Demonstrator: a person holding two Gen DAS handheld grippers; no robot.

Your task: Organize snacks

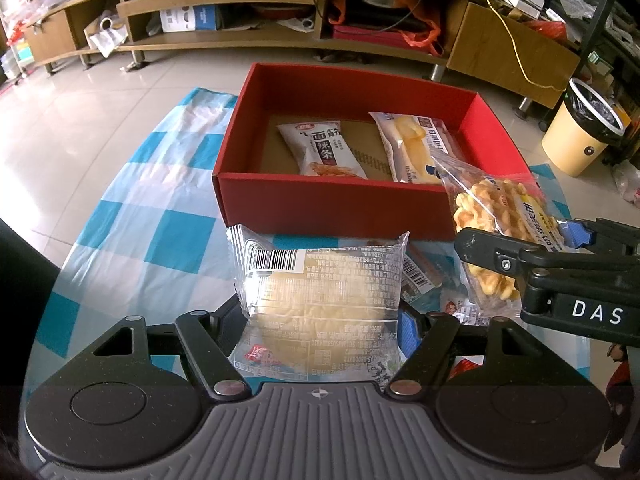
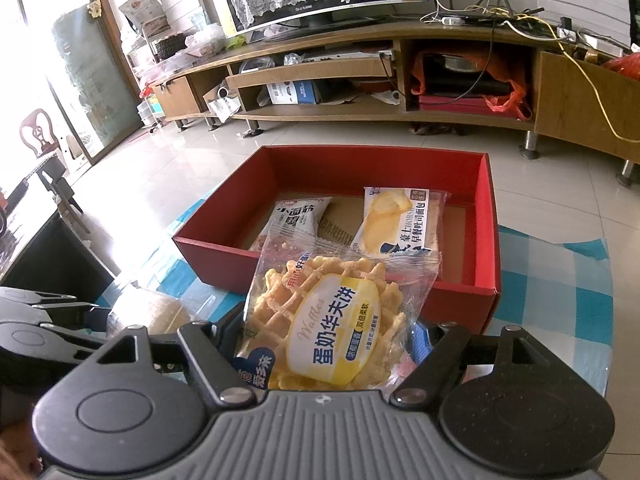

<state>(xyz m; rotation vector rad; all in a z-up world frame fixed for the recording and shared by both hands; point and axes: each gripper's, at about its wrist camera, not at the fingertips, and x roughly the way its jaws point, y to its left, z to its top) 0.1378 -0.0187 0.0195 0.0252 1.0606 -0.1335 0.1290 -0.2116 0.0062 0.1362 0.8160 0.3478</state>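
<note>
A red box (image 1: 332, 204) stands open on the blue-checked cloth (image 1: 160, 232). Inside it lie a white spicy-strip packet (image 1: 320, 148) and a toast bread packet (image 1: 416, 144). My left gripper (image 1: 322, 312) is shut on a clear packet with a round pastry (image 1: 320, 284), held just in front of the box's near wall. At the right, my right gripper (image 1: 524, 236) is shut on a waffle packet (image 1: 496, 216) by the box's near right corner. The right wrist view shows the waffle packet (image 2: 332, 320) between the right gripper's (image 2: 328, 332) fingers, the red box (image 2: 484, 216) beyond, and the pastry (image 2: 152, 312) at the left.
More snack packets (image 1: 424, 280) lie on the cloth under the held packets. A long wooden TV cabinet (image 1: 240, 40) runs across the back on a tiled floor. A cream bin with a black liner (image 1: 580, 136) stands to the right. A dark table (image 2: 40, 256) is at the left.
</note>
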